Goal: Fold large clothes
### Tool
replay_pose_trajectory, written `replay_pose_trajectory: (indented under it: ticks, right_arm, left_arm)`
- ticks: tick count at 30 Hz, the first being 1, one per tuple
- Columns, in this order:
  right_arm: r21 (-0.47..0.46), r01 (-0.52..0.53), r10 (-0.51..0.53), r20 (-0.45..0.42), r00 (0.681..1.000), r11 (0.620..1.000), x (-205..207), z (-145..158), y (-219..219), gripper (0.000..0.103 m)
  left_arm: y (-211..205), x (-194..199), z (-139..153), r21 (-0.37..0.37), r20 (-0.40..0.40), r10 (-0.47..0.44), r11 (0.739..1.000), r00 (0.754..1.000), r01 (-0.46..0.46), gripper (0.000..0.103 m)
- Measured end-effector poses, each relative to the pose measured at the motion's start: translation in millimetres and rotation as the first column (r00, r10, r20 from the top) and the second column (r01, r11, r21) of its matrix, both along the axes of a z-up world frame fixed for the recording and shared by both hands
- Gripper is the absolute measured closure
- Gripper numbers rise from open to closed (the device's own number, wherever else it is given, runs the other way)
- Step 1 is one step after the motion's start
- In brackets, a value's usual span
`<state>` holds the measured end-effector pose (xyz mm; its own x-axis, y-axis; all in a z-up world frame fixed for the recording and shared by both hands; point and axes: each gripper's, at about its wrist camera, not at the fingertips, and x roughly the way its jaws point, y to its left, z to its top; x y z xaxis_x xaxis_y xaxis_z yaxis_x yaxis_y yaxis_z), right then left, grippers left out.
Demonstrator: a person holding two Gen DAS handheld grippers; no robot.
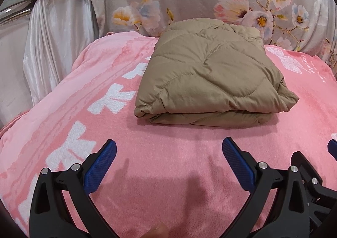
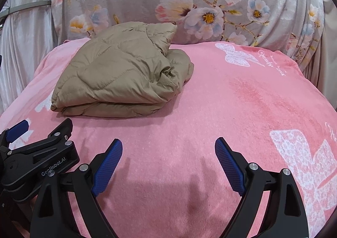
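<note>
Pink blanket covers the bed. Tan quilted jacket lies folded at frame centre, apparently finished. Your left tongs and right tongs hover apart, empty, near it.

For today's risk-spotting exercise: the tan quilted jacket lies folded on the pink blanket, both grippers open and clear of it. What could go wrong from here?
1. The tan quilted jacket looks puffy, and its right side bunches loosely, so the fold may spring open.
2. It lies on a soft pink blanket; pressing or regripping there could drag the blanket and skew the stack.
</note>
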<state>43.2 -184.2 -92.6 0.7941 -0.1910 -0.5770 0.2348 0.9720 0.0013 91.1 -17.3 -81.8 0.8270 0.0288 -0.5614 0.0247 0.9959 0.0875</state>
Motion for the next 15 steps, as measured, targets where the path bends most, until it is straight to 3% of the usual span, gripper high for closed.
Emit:
replay_pose_trajectory:
  ticks: [15]
  right_arm:
    - [-0.001,-0.001,0.001,-0.001,1.000,1.000,-0.3,0.5,-0.9,0.016]
  left_arm:
    - [0.2,0.2,-0.3,0.002,0.000,-0.001,1.000,1.000,0.001,0.005]
